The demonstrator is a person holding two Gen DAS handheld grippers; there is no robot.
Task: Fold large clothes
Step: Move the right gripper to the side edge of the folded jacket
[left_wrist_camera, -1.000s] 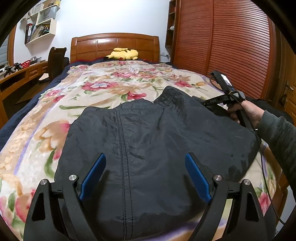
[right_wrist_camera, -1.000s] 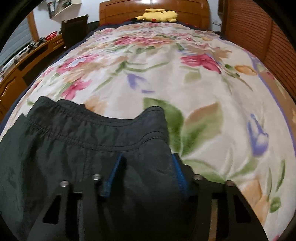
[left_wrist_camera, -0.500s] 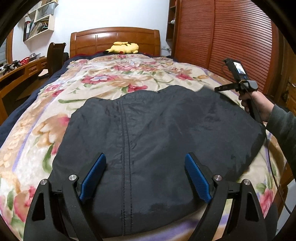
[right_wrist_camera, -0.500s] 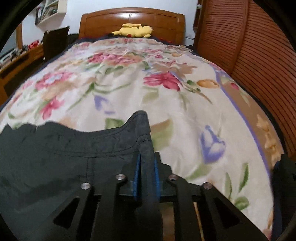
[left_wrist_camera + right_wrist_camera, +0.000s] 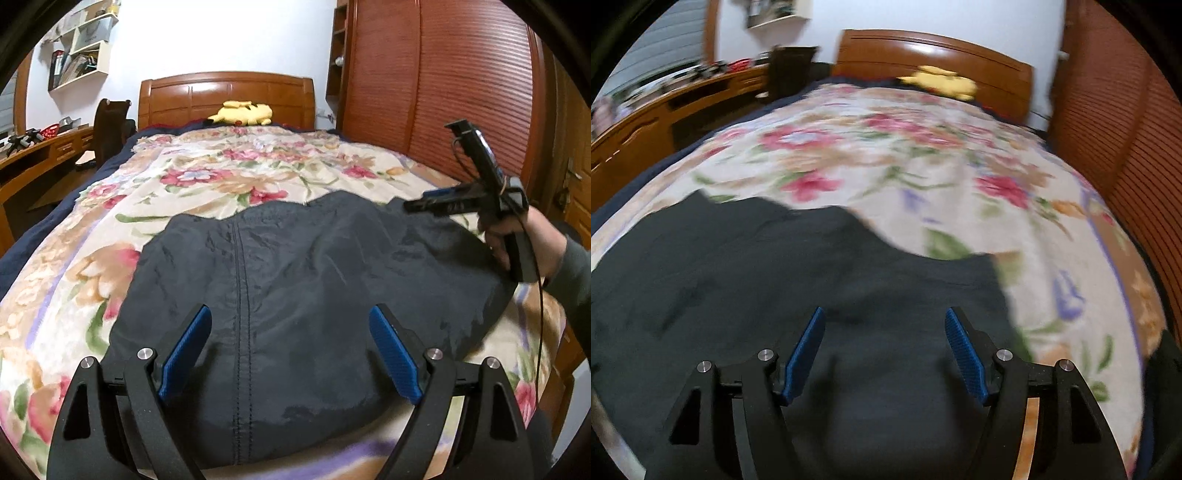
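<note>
Holding both grippers open, the left gripper [image 5: 290,347] wide and the right gripper [image 5: 884,354] with jaws just opened and gripping nothing, we hover over the dark crinkled nylon garment [image 5: 314,295]. Our risk is slippery fabric sliding on the floral plush blanket [image 5: 221,177], skewing the next fold.

Dark navy, perhaps black, garment [image 5: 314,295] on cream floral bedspread [image 5: 221,177]; yellow plush [image 5: 242,113].

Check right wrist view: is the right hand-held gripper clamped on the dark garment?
No. The right hand-held gripper has just been opening; its blue pads stand apart above the dark garment, with nothing pinched between them.
</note>
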